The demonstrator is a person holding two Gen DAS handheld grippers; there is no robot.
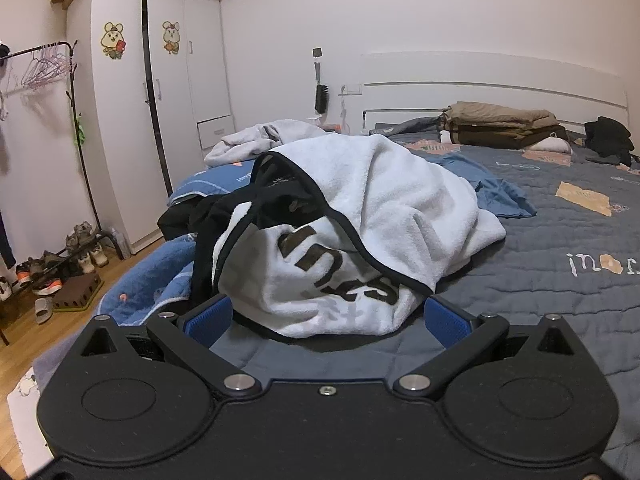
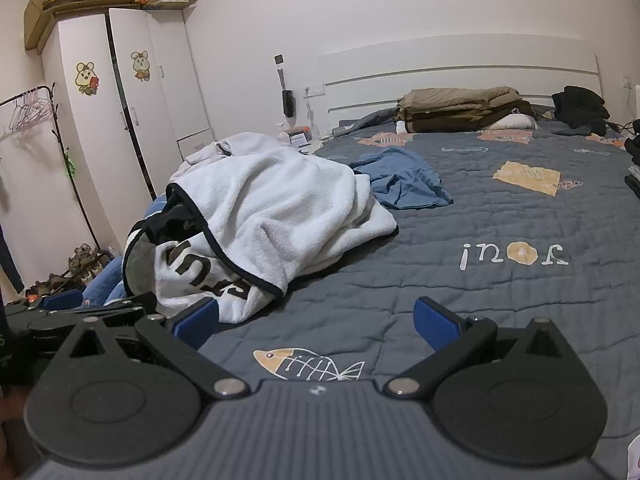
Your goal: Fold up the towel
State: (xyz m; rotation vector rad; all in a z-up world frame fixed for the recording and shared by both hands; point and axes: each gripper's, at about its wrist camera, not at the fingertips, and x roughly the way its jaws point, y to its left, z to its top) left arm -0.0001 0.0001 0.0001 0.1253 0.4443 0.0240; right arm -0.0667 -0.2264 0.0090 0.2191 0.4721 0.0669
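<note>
We've got our left gripper [image 1: 326,316] spread as wide as it goes, blue pads [image 1: 444,318] either side of the near edge of the white towel [image 1: 360,216], pressing on nothing. Our right gripper [image 2: 316,320] gapes just as wide, with only the grey quilt [image 2: 460,292] and its fish print [image 2: 308,364] between the fingers, the towel just beyond its left pad. The towel sits crumpled in a heap, black-trimmed, dark lettering showing, near the quilt's left edge. Beyond the towel lies a blue cloth [image 2: 404,180]; further back, by the white headboard [image 2: 460,64], folded brown blankets [image 2: 460,108]. Left of the towel stands the white wardrobe [image 2: 132,92].
</note>
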